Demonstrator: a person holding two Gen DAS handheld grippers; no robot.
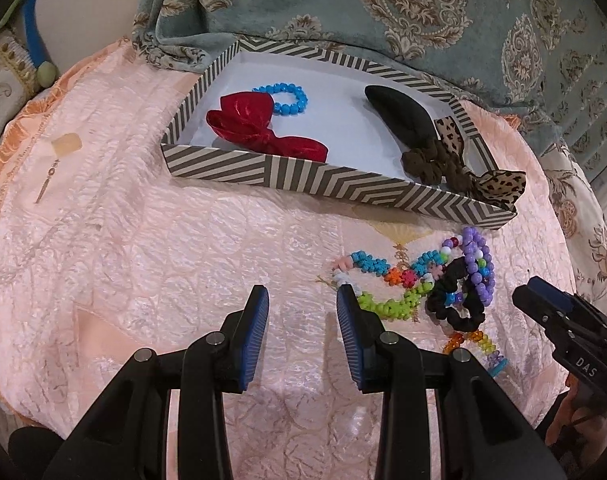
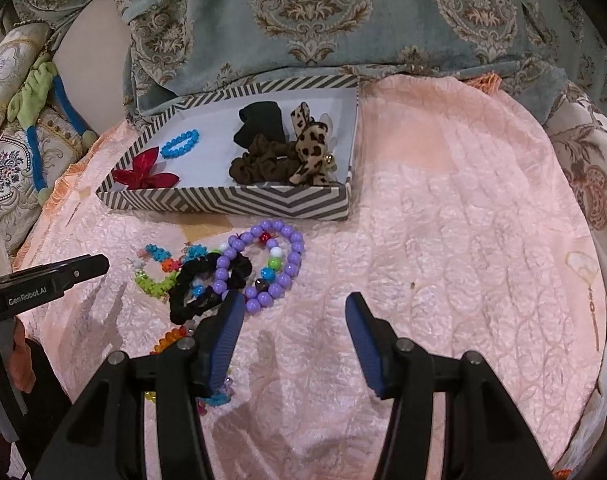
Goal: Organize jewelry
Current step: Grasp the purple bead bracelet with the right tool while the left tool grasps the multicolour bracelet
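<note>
A pink quilted cloth [image 2: 443, 208] covers the round surface. Behind the cloth hangs teal damask fabric [image 2: 311, 16] with tan medallions. Left of the cloth lie embroidered cushions [image 2: 19, 152]; to its right, floral upholstery [image 2: 587, 184].

In the right wrist view the gripper's left finger [image 2: 223, 344] hides part of the rainbow bead strand [image 2: 171, 338], low and left of centre, and the black scrunchie's [image 2: 191, 292] lower edge.

Light was soft, even, indoor. My claws cast faint shadows on the pink cloth [image 2: 443, 208]. Fisheye bent edges hard; dark vignette in corners; mild sheen.
</note>
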